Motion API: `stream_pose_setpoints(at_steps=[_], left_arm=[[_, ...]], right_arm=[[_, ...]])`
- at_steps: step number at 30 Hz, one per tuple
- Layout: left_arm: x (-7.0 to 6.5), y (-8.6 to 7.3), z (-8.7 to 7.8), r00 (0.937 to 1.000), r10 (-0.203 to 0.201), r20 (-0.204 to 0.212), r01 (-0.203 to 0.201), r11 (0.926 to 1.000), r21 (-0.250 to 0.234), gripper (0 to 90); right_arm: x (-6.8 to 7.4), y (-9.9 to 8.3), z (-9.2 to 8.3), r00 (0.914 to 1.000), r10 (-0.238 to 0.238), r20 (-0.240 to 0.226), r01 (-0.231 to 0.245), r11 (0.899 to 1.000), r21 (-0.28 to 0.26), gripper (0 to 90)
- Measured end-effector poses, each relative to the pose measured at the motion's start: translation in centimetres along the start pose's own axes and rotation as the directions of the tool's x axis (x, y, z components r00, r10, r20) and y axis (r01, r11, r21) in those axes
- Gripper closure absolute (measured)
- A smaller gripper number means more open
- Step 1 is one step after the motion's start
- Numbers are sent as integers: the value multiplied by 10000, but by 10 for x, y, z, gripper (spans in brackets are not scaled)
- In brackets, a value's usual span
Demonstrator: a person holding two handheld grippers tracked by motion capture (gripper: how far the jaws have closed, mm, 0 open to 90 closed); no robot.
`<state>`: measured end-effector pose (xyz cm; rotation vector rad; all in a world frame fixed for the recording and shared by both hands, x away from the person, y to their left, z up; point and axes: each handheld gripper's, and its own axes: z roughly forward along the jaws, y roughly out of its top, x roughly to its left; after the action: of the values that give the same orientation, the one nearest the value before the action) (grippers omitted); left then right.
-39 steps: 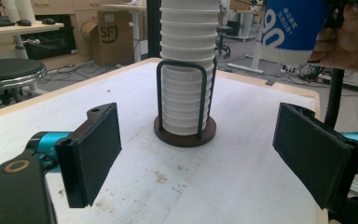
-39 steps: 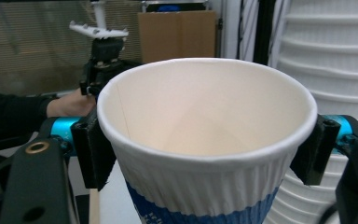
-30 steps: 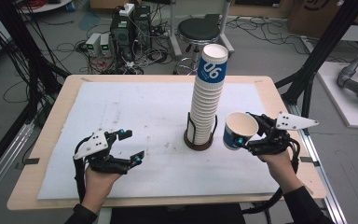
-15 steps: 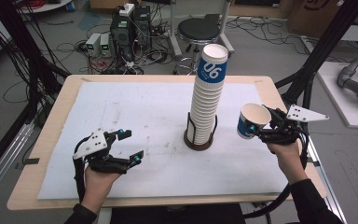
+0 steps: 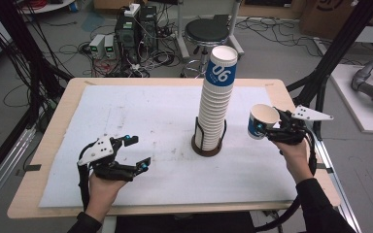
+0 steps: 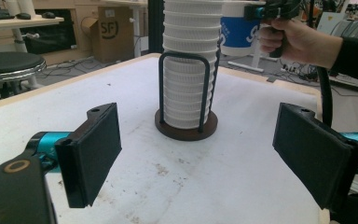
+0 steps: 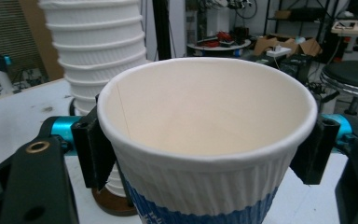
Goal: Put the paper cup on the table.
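Observation:
A tall stack of white paper cups (image 5: 214, 102), the top one with a blue "06" band, stands in a black wire holder on a round brown base (image 5: 208, 147) at mid table. My right gripper (image 5: 268, 130) is shut on a single white-and-blue paper cup (image 5: 261, 121), held in the air right of the stack with its mouth up and tilted. In the right gripper view the pads press the cup (image 7: 205, 140) from both sides, with the stack (image 7: 98, 51) behind. My left gripper (image 5: 138, 151) rests open at the front left, its fingers (image 6: 93, 149) empty and facing the stack (image 6: 186, 70).
A white mat (image 5: 141, 111) covers most of the wooden table (image 5: 43, 160). Behind the far edge are a black stool (image 5: 209, 31), electronics boxes (image 5: 131, 29) and cables on the floor. Black frame posts (image 5: 330, 63) rise at the right.
The right gripper has carried the cup rightward and farther from the person, and the cup's mouth has turned from facing the camera to more upright. The left gripper has stayed put.

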<state>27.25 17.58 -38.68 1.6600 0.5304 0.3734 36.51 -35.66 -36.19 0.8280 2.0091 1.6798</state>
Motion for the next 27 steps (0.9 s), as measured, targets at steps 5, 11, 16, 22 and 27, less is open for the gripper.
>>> stream_pose_setpoints(at_steps=[5,11,16,22,27], left_arm=[[0,-1,0,10000,-20,18,20,10000,22,151],[0,-1,1,10000,-2,23,2,10000,15,151],[1,-2,2,10000,-17,54,16,10000,38,151],[1,-3,2,10000,-16,43,15,10000,52,151],[0,-3,3,10000,-14,57,14,10000,58,151]], right_arm=[[-5,-13,7,9991,226,345,-229,9997,86,232],[-11,-26,14,9964,364,760,-396,9984,410,232],[-17,-38,20,9936,411,1056,-490,9961,740,231],[-24,-45,28,9890,676,1314,-797,9928,894,232],[-27,-50,37,9859,631,1551,-792,9919,995,231]])
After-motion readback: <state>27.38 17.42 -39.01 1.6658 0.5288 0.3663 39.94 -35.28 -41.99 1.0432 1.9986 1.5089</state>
